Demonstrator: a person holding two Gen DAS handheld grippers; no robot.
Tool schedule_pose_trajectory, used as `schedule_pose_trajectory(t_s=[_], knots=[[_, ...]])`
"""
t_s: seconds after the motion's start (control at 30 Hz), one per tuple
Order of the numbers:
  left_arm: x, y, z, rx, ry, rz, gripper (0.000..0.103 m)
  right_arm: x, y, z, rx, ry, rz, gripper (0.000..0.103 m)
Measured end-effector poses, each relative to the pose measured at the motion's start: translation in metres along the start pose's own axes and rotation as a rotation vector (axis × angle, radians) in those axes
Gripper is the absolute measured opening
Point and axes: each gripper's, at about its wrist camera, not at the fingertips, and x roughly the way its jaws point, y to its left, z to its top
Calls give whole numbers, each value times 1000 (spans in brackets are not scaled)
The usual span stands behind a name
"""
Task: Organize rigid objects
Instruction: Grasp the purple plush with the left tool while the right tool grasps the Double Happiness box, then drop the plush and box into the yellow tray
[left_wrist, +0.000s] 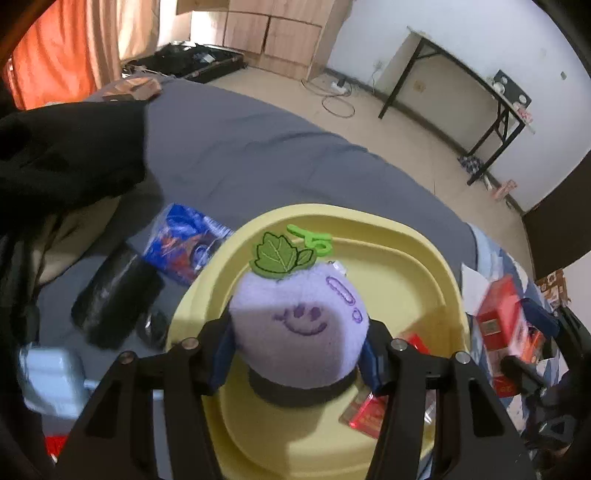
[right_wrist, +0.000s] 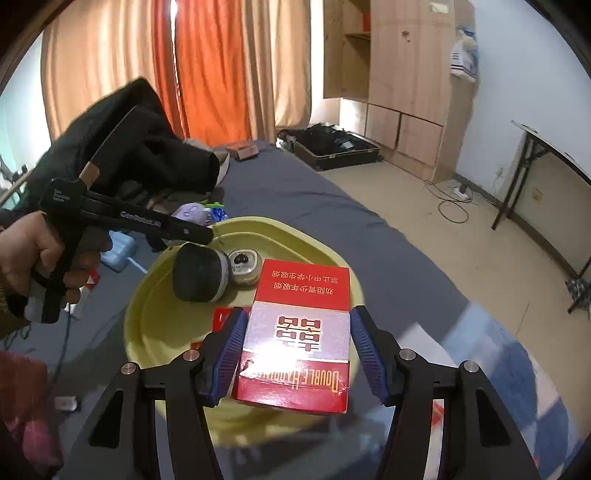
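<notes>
The left tool (left_wrist: 299, 347) clenches a purple plush toy (left_wrist: 299, 325) with a green leaf on top, held above the yellow tray (left_wrist: 406, 266) on the grey bed (left_wrist: 240, 147). The right tool (right_wrist: 295, 347) grips a red cigarette box (right_wrist: 295, 332) over the same tray, where a round black brush (right_wrist: 199, 277) and a small tin (right_wrist: 245, 266) lie
</notes>
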Motion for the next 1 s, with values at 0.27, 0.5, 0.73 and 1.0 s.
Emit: schedule_pose_trajectory(t_s=[0.27,0.5,0.73,1.0], knots=[[29,-3,12,21,48,4,57,75,4,18,39,107,-18,57],[28,-4,10,13,-11,-43,100,87,-1,11,99,131,-41,88],[-25,-73,18,66,-135,-127,103,-6,-38,8,203,25,-84,103],[-2,-227,-20,326,-59,-211,103,-159,-137,-86,207,-4,-406,103]])
